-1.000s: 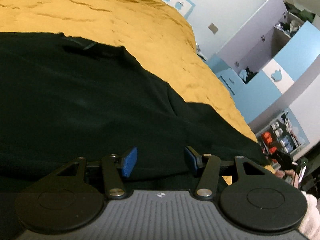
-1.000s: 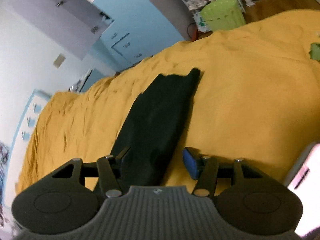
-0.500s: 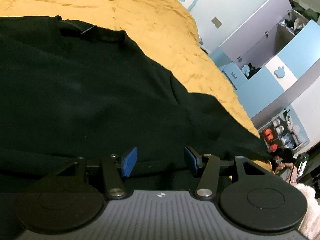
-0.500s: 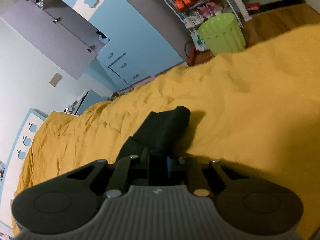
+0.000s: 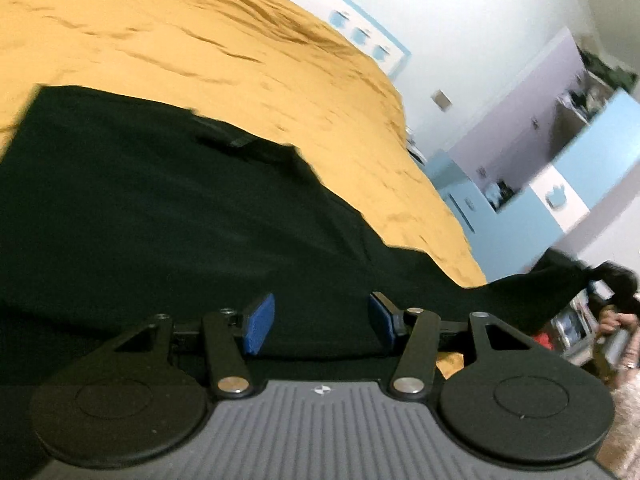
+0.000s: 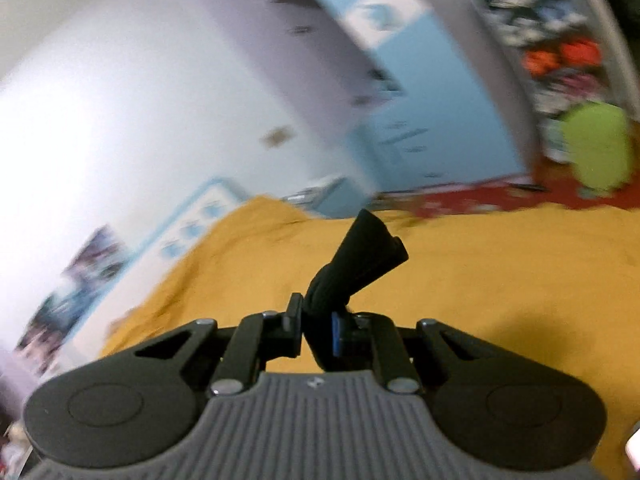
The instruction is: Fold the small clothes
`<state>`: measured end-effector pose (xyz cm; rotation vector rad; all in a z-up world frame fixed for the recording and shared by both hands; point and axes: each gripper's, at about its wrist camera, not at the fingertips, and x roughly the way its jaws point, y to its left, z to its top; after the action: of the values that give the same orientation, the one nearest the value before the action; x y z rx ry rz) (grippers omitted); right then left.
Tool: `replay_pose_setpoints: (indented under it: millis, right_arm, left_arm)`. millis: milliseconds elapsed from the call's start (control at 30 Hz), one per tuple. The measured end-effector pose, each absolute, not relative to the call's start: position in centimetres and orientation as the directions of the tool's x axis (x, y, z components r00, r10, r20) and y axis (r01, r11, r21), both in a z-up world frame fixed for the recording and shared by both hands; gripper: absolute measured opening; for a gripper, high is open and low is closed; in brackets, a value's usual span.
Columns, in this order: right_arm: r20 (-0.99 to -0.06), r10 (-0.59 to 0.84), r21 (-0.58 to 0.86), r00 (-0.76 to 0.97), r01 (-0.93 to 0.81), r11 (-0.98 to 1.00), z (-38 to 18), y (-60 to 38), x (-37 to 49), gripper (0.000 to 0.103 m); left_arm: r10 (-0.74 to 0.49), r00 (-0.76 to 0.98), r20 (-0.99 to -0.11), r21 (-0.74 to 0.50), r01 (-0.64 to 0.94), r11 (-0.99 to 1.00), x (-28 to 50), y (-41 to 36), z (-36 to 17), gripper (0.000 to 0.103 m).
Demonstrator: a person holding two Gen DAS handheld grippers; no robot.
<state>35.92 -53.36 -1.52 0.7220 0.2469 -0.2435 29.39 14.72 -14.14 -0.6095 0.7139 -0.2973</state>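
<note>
The black garment [image 5: 168,216] is spread on the yellow bed [image 5: 200,44]; its sleeve [image 6: 364,260] is clamped by the right gripper [image 6: 316,326], fingers just closed. The left gripper [image 5: 320,320] is held apart above the cloth at 6 o'clock, gripping nothing.

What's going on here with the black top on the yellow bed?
A person with a hand-held gripper in each hand is folding a black top spread on a yellow bedspread. The right gripper has just closed on the sleeve end, lifted clear of the bed. The left gripper is open over the body.

Orange bedspread [image 5: 200,40], blue cabinets [image 6: 432,92], green bin [image 6: 596,144]
</note>
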Motion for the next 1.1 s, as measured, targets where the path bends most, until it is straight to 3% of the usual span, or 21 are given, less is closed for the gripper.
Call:
replay_pose_setpoints:
  millis: [133, 300, 433, 567, 633, 667, 733, 800, 900, 1100]
  right_arm:
    - [-0.24, 0.083, 0.613, 0.967, 0.084, 0.786, 2.3, -43.6, 36.3, 0.009]
    - [-0.211, 0.311, 0.648, 0.927, -0.106, 0.755, 2.5, -30.3, 37.0, 0.009]
    - [-0.234, 0.463, 0.651, 0.855, -0.216, 0.728, 0.1, -19.6, 37.6, 0.009]
    - [-0.318, 0.574, 0.648, 0.755, -0.268, 0.713, -4.8, -9.5, 37.8, 0.009]
    - [-0.36, 0.632, 0.663, 0.686, -0.289, 0.691, -8.4, -5.1, 37.9, 0.018]
    - [-0.401, 0.664, 0.679, 0.631, -0.282, 0.678, -10.6, -3.0, 38.2, 0.036]
    - [-0.49, 0.67, 0.691, 0.557, -0.22, 0.688, -14.3, 0.1, 38.0, 0.041]
    - [-0.527, 0.67, 0.696, 0.523, -0.186, 0.693, -15.8, 0.8, 37.4, 0.042]
    - [-0.479, 0.723, 0.745, 0.498, -0.206, 0.635, -15.1, -1.1, 36.2, 0.042]
    - [-0.439, 0.636, 0.704, 0.634, -0.198, 0.683, -11.4, -13.8, 32.3, 0.047]
  left_arm:
    - [-0.377, 0.777, -0.504, -0.623, -0.025, 0.782, 27.0, 19.4, -14.1, 0.062]
    - [-0.348, 0.81, -0.471, -0.655, -0.057, 0.754, 24.7, 24.3, -14.6, 0.062]
    - [-0.302, 0.838, -0.454, -0.68, -0.107, 0.726, 23.1, 27.8, -15.6, 0.062]
    - [-0.283, 0.842, -0.46, -0.701, -0.149, 0.697, 22.3, 29.9, -17.1, 0.062]
    - [-0.273, 0.842, -0.465, -0.708, -0.169, 0.685, 22.2, 30.6, -17.8, 0.062]
    - [-0.271, 0.843, -0.464, -0.714, -0.174, 0.678, 22.2, 30.9, -18.1, 0.062]
    - [-0.268, 0.847, -0.459, -0.725, -0.184, 0.663, 22.4, 31.1, -18.4, 0.062]
    - [-0.261, 0.853, -0.452, -0.729, -0.185, 0.66, 22.0, 31.9, -18.6, 0.062]
    - [-0.248, 0.852, -0.461, -0.713, -0.19, 0.675, 22.4, 31.9, -18.2, 0.062]
    - [-0.238, 0.832, -0.5, -0.719, -0.246, 0.65, 24.5, 31.6, -18.6, 0.062]
